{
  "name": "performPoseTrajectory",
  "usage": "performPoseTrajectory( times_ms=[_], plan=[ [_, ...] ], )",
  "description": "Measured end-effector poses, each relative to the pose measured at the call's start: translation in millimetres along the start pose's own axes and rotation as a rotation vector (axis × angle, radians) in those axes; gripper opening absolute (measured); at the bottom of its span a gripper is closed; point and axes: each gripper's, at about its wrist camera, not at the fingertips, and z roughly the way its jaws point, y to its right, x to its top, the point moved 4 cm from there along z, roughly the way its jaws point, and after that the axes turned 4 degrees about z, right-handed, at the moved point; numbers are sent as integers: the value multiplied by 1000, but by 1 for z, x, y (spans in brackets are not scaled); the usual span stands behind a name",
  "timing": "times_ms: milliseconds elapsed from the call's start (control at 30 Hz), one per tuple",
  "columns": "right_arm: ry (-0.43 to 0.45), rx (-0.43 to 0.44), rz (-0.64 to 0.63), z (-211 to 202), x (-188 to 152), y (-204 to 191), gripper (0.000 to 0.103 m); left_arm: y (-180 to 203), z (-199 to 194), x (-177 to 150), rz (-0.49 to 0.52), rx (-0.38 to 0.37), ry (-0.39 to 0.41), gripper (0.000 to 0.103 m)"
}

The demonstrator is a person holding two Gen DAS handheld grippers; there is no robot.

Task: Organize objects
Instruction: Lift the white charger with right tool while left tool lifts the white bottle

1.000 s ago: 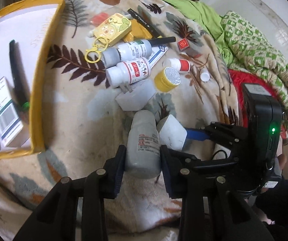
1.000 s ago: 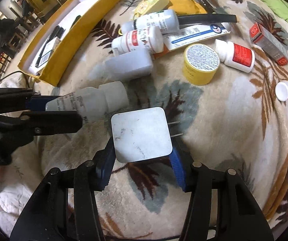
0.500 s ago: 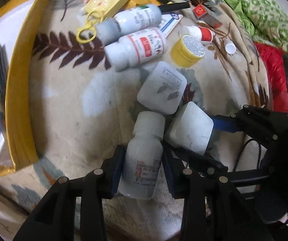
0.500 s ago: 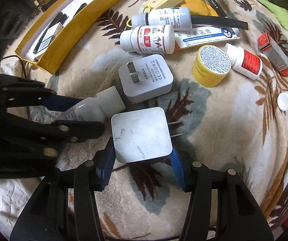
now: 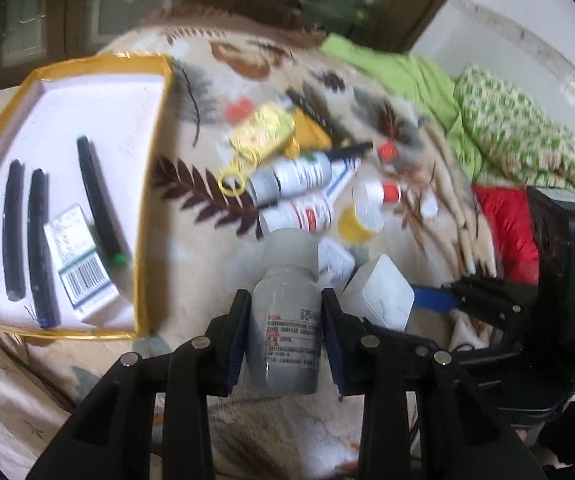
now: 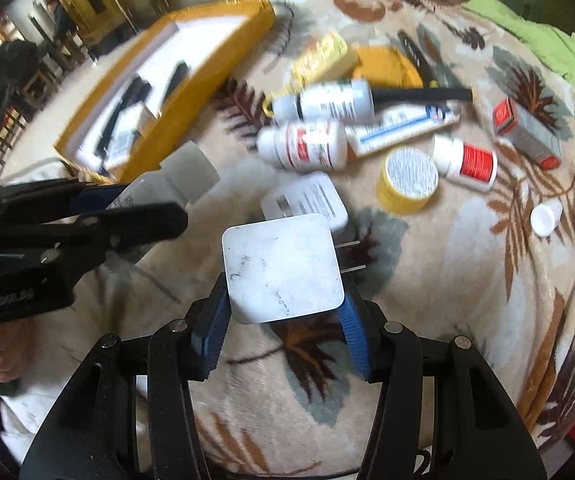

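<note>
My left gripper (image 5: 286, 300) grips a white pill bottle (image 5: 287, 320) by its body, cap pointing away, with the jaws closing on it. It hangs above the leaf-patterned blanket, right of the yellow-rimmed box (image 5: 149, 200). The right gripper (image 6: 283, 300) is shut on a white square charger (image 6: 283, 268), its prongs pointing right. In the right wrist view the same bottle (image 6: 179, 172) sticks out of the left gripper (image 6: 99, 208) near the box's (image 6: 191, 80) corner. A second white charger (image 6: 307, 200) lies on the blanket just beyond the held one.
The box holds three dark pens (image 5: 95, 200) and a small carton (image 5: 79, 256). On the blanket lie two white bottles (image 6: 307, 144), a tube (image 6: 403, 128), a yellow jar (image 6: 409, 180), a red-labelled bottle (image 6: 467, 160), a small red-ended box (image 6: 527, 132), a loose cap (image 6: 545, 216) and a yellow keyring case (image 5: 263, 132). Green cloth (image 5: 507, 128) borders the right.
The left gripper has risen and tilted up with the bottle, bringing the whole box into view. The right gripper has lifted with the charger, so the blanket items look smaller.
</note>
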Motion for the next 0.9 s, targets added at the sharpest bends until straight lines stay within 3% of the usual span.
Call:
performPoseTrajectory(
  times_ms=[133,500,900],
  plan=[
    [37,16,4,3,18,-21,52,-1,-5,5,-5,40,45,34],
    [47,49,64,10,31,-31,52,-7,-22,5,4,140,118,34],
    [62,85,39,21,61,-62,52,-50,-51,13,-128,158,203,35]
  ],
)
